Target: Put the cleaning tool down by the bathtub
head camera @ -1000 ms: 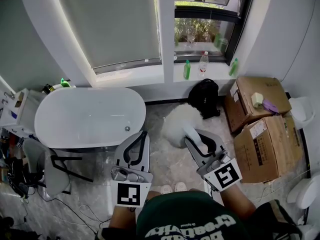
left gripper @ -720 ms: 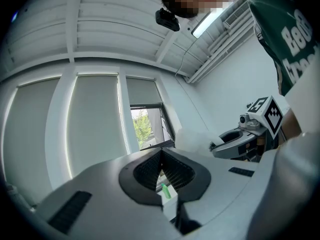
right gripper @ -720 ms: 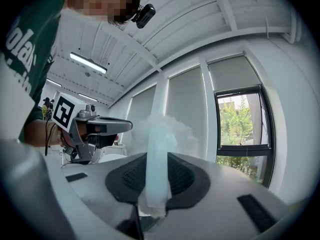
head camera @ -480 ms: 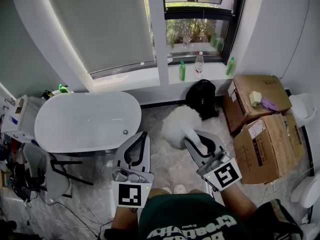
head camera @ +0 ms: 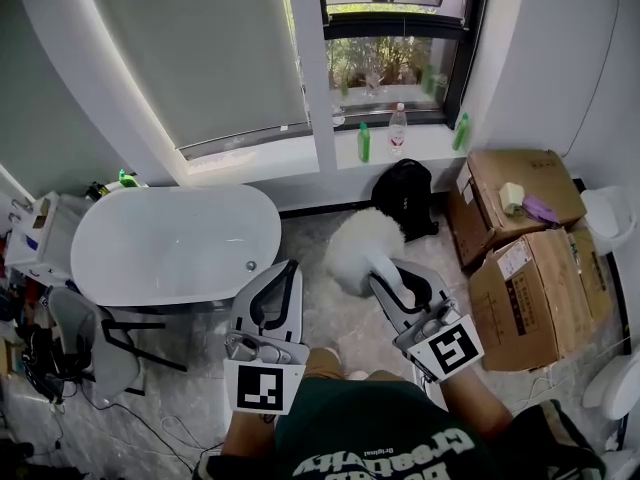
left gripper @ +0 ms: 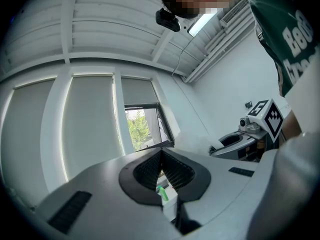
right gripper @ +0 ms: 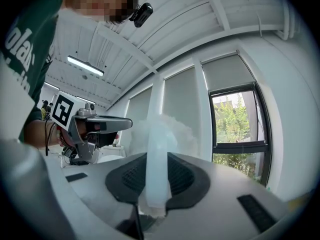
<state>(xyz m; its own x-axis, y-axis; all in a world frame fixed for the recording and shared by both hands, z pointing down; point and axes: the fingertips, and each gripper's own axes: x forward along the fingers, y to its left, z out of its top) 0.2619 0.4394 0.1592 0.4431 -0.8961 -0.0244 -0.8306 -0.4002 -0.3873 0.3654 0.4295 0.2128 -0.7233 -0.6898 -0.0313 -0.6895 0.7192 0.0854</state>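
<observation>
The cleaning tool is a fluffy white duster [head camera: 356, 246] on a pale translucent handle [right gripper: 155, 166]. My right gripper [head camera: 386, 272] is shut on that handle, and the fluffy head [right gripper: 175, 131] sticks out past the jaws, above the marble floor. The white oval bathtub [head camera: 175, 243] lies at the left under the blind. My left gripper [head camera: 288, 268] hangs just off the tub's right end, shut and empty. In the left gripper view its jaws [left gripper: 161, 153] meet at the tips. Each gripper shows in the other's view: the right [left gripper: 239, 139] and the left [right gripper: 97, 125].
Two cardboard boxes [head camera: 520, 258] stand at the right, with a black bag [head camera: 405, 194] against the wall below the window. Bottles [head camera: 397, 128] line the sill. A grey chair [head camera: 95, 340] and cables sit at the lower left. A green bottle [head camera: 125, 179] stands at the tub's far end.
The person has taken a step, and both grippers have shifted a little across the room with them. The duster stays in the right gripper. The left gripper stays shut.
</observation>
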